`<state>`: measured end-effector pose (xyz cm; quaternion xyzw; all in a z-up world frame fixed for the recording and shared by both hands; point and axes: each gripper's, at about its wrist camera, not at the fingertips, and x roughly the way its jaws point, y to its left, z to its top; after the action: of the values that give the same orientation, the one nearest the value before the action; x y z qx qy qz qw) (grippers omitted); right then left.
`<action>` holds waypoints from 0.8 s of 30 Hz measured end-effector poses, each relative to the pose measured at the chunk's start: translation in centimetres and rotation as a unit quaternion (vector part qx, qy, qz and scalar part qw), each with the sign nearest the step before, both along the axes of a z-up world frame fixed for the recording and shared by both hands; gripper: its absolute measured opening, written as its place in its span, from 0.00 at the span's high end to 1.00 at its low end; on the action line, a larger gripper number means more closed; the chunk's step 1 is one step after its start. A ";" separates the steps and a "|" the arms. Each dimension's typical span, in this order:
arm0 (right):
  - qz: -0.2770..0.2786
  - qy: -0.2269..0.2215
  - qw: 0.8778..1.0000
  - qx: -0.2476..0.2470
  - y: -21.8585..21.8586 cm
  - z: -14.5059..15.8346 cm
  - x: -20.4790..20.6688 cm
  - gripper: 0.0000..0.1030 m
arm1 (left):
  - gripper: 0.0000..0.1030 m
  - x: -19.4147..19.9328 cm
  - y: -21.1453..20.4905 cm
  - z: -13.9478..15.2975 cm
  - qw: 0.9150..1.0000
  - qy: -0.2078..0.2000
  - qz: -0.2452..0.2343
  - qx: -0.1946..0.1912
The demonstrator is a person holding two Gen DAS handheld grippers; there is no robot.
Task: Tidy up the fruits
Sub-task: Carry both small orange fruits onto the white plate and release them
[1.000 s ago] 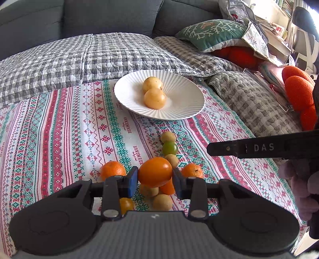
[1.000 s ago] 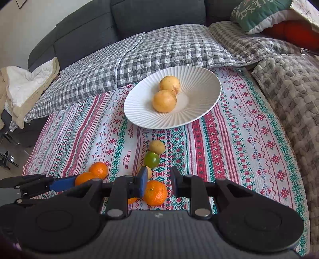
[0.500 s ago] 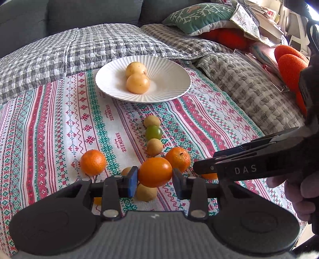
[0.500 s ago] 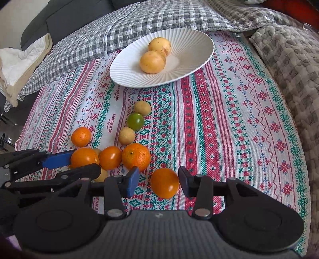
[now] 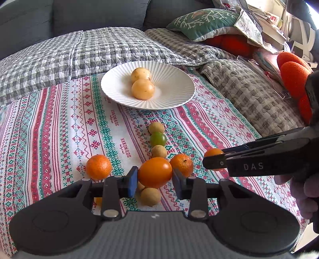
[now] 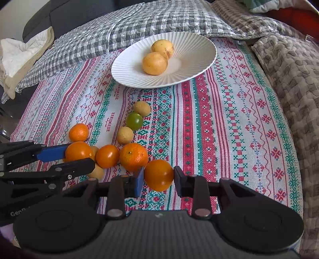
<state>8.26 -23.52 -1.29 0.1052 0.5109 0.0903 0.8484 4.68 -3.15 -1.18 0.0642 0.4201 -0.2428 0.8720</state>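
Nearest you, the left gripper (image 5: 155,178) gripped one orange tomato (image 5: 155,172) and the right gripper (image 6: 158,178), jaws just closing, pinched another (image 6: 159,175) on the cloth (image 6: 229,119); next, probably carry both to the plate (image 6: 199,65) beyond.

Soft daylight fills the room, strongest toward two o'clock, where the window corner (image 5: 311,12) blows out white. The plate (image 5: 175,83) glows bright but keeps its ridges. Shadows under the fruit are faint. Edges bend hard (fisheye), corners go black; focus stays sharp.
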 end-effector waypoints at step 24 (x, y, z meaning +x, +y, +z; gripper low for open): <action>-0.110 -0.114 0.986 0.049 -4.5 1.3 7.5 0.72 | 0.74 12.0 -4.4 0.6 0.996 -0.082 0.006 0.045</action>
<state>15.72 -27.97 -0.03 0.1907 0.3912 0.0327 0.8997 16.69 -7.57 -0.60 0.1206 0.3583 -0.2125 0.9011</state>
